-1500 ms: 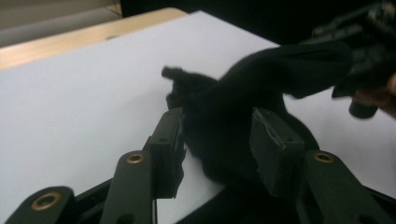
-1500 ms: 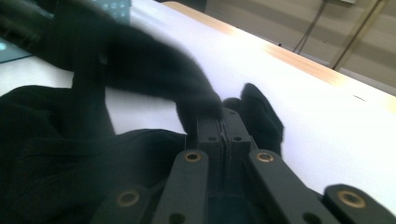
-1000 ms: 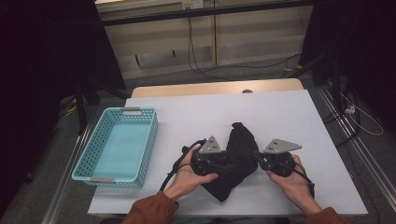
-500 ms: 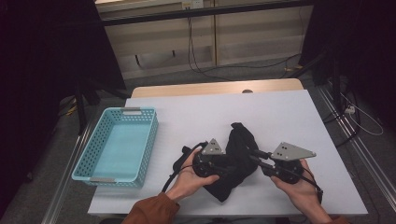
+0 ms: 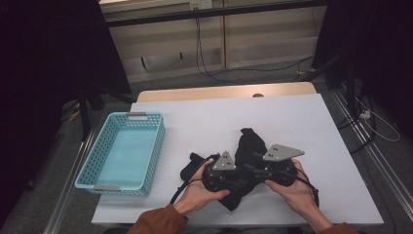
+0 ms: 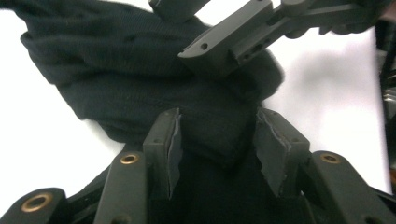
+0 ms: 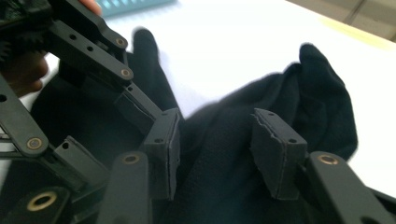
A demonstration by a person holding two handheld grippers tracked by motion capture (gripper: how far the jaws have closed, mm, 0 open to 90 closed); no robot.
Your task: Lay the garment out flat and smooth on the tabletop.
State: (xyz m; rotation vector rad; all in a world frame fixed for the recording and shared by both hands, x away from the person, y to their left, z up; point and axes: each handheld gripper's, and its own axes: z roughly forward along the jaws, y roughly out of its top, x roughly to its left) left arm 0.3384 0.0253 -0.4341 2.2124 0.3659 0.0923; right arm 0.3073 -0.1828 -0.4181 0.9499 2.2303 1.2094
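Evidently the left gripper's fingers (image 6: 161, 144) are clamped on a thick fold of the black cloth (image 5: 246, 144). They have just been closing, and in the left gripper view the bunched fabric fills the gap, with both pads against it. That grip looks meant to anchor one part of the cloth while the other tool shifts. The right gripper's fingers (image 7: 275, 158) have just been opening and now stand released. Dark fabric lies between and beneath them in the right gripper view, but the pads do not press on it. I judge that this side has let go to find a fresh hold farther along. The two tools face each other closely over the same bundle, the right gripper's tip just above the left's fold. This suits folding or gathering the cloth rather than carrying it.

Outward, the left hand (image 5: 199, 187) and right hand (image 5: 297, 190) cradle the tools from the near edge. The cloth rests crumpled on the white counter (image 5: 219, 117), to the right of the blue basket (image 5: 144, 115) and apart from it. One end of the cloth reaches back toward the basket's near corner. The basket is empty, probably waiting for the bundle.
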